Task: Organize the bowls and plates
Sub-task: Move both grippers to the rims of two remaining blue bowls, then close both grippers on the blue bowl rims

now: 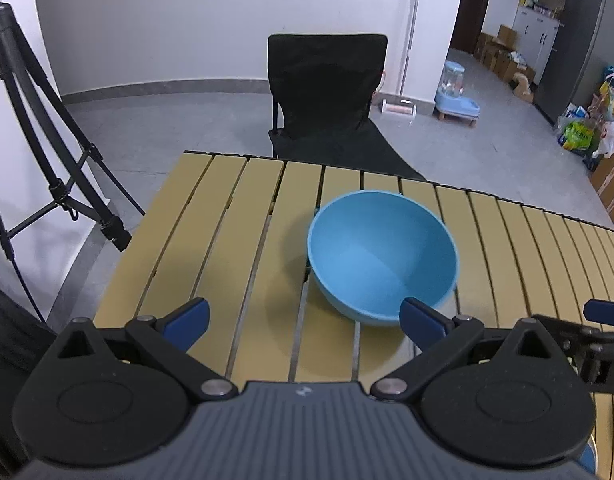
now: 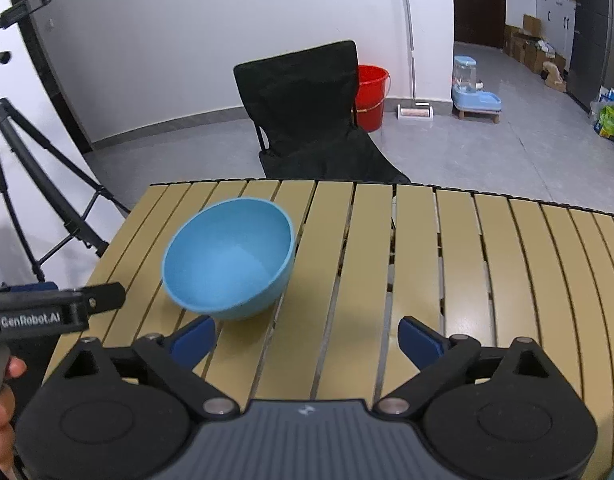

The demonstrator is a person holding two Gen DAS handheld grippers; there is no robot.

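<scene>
A light blue bowl [image 1: 381, 252] stands upright and empty on the tan slatted table [image 1: 227, 240]. It also shows in the right wrist view [image 2: 229, 258], left of centre. My left gripper [image 1: 305, 322] is open and empty, just short of the bowl, with its right fingertip [image 1: 421, 318] near the bowl's near side. My right gripper [image 2: 307, 338] is open and empty, to the right of the bowl, with its left fingertip [image 2: 195, 338] close below the bowl's base. No plates are in view.
A black folding chair [image 1: 327, 96] stands behind the table's far edge. A tripod [image 1: 39, 120] stands off the table's left side. A red bucket [image 2: 371, 96], a mop and a pet water feeder [image 2: 473, 88] are on the floor beyond.
</scene>
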